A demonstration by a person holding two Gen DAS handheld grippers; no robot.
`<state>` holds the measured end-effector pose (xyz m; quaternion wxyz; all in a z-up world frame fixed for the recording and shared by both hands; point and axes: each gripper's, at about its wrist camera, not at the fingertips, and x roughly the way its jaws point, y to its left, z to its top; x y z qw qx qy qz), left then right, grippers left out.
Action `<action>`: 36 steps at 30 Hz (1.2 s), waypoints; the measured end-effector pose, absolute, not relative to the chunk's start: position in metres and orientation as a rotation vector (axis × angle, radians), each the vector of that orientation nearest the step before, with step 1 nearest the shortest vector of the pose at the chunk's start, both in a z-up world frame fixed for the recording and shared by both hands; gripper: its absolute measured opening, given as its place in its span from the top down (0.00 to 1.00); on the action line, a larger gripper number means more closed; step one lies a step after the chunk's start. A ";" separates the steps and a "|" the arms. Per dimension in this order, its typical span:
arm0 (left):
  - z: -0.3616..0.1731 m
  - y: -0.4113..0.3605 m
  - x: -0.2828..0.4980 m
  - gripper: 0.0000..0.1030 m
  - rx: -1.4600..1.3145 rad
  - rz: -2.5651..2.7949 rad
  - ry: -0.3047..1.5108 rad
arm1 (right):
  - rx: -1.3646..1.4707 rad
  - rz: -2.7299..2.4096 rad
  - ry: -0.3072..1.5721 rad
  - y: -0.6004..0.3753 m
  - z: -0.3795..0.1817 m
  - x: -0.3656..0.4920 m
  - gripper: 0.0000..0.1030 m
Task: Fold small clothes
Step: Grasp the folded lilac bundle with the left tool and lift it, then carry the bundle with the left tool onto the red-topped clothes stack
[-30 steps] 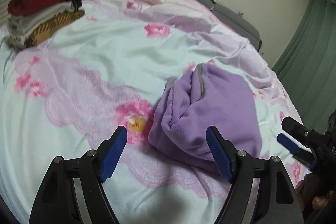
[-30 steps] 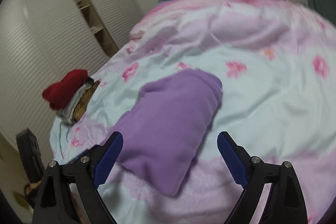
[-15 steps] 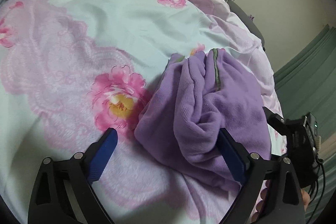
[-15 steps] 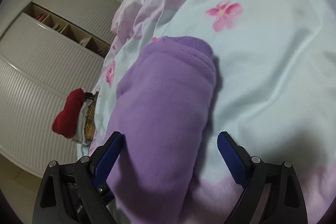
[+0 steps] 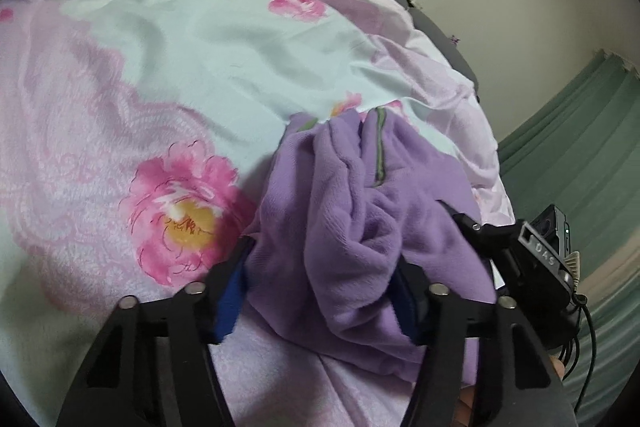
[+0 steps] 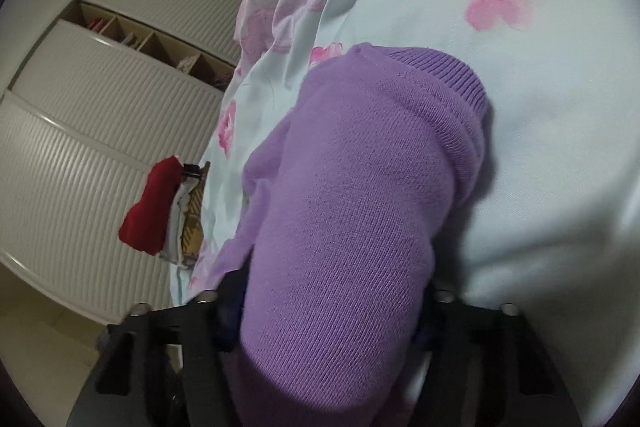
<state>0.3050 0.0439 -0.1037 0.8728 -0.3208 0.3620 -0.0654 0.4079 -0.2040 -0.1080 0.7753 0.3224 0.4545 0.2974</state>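
Clamping the folded purple garment from opposite ends, left gripper and right gripper.

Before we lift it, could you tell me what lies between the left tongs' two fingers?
In the left wrist view, a bunched fold of the purple garment fills the left tongs; the floral duvet lies beneath.

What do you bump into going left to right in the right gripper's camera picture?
White slatted wardrobe → red garment on the folded stack → purple sweater, with the right gripper closed around it → flowered bedspread.
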 end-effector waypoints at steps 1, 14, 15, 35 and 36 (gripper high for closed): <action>-0.100 0.044 0.303 0.48 -0.661 -0.140 0.751 | 0.692 0.640 0.976 -0.204 -0.105 0.406 0.51; -0.050 0.066 0.273 0.51 -0.642 -0.150 0.689 | 0.556 0.623 0.860 -0.174 -0.031 0.365 0.56; -0.044 0.070 0.269 0.51 -0.640 -0.151 0.679 | 0.551 0.628 0.851 -0.171 -0.025 0.362 0.56; 0.041 0.175 0.208 0.51 -0.611 -0.052 0.543 | 0.521 0.798 0.761 -0.063 0.044 0.342 0.56; 0.044 0.182 0.207 0.51 -0.614 -0.045 0.537 | 0.515 0.811 0.761 -0.052 0.047 0.343 0.56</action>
